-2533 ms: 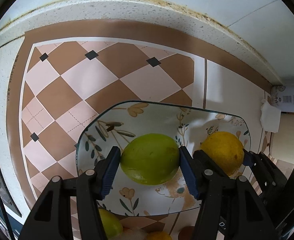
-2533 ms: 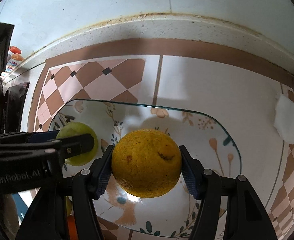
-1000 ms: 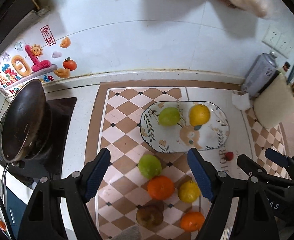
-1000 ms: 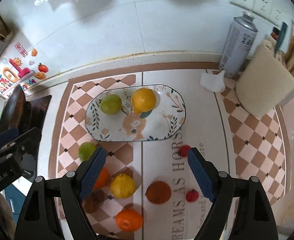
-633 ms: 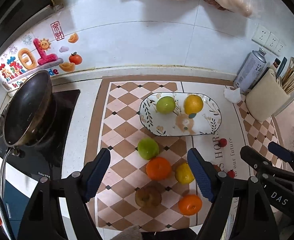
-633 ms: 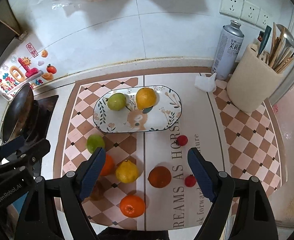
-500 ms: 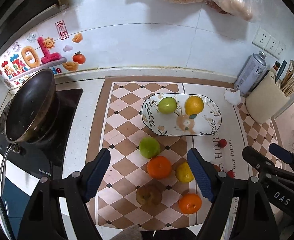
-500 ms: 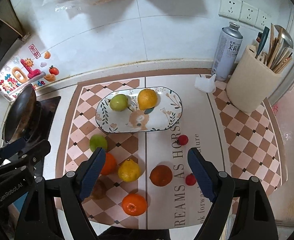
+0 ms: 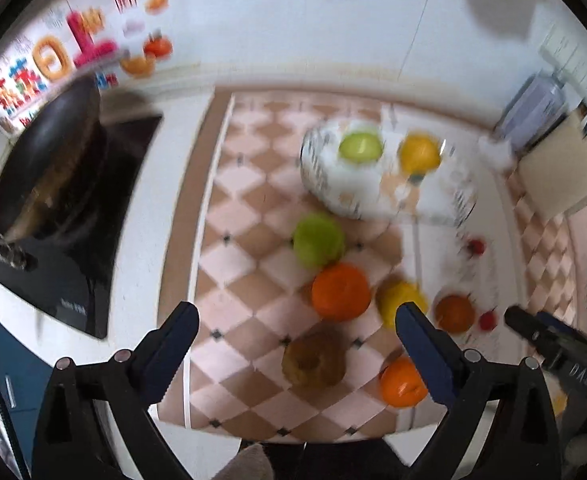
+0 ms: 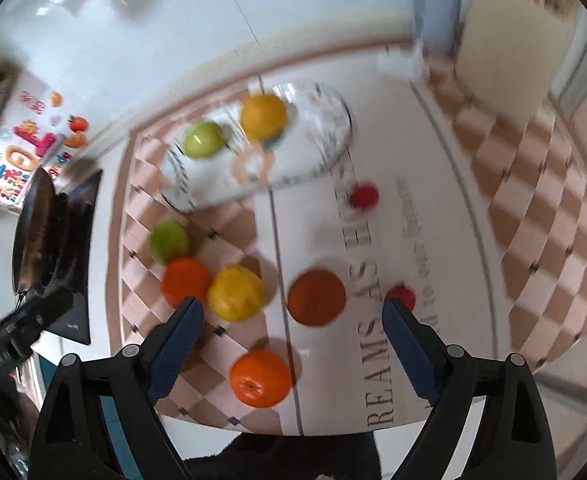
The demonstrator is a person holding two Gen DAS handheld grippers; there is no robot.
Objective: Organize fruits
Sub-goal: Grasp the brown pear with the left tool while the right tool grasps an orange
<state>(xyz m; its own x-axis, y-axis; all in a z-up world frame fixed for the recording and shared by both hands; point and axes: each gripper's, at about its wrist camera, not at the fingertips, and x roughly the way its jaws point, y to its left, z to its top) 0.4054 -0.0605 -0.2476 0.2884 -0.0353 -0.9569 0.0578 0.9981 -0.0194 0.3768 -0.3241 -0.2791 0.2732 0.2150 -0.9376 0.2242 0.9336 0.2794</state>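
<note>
Oval floral plate (image 9: 377, 196) on the table (image 10: 445, 240) carries a smooth green fruit (image 9: 360, 147) and a dimpled yellow one (image 9: 419, 154). Round oranges (image 10: 260, 378) sit loose nearer me. My left gripper (image 9: 293, 336) and right gripper (image 10: 291, 328) gape, holding nothing. Frames blurred.

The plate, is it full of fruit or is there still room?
Still room. The plate holds only a green fruit and a yellow-orange one; most of its patterned surface is bare.

Wok (image 9: 49, 164) on stove (blurred); wall stickers (image 9: 73, 48).
</note>
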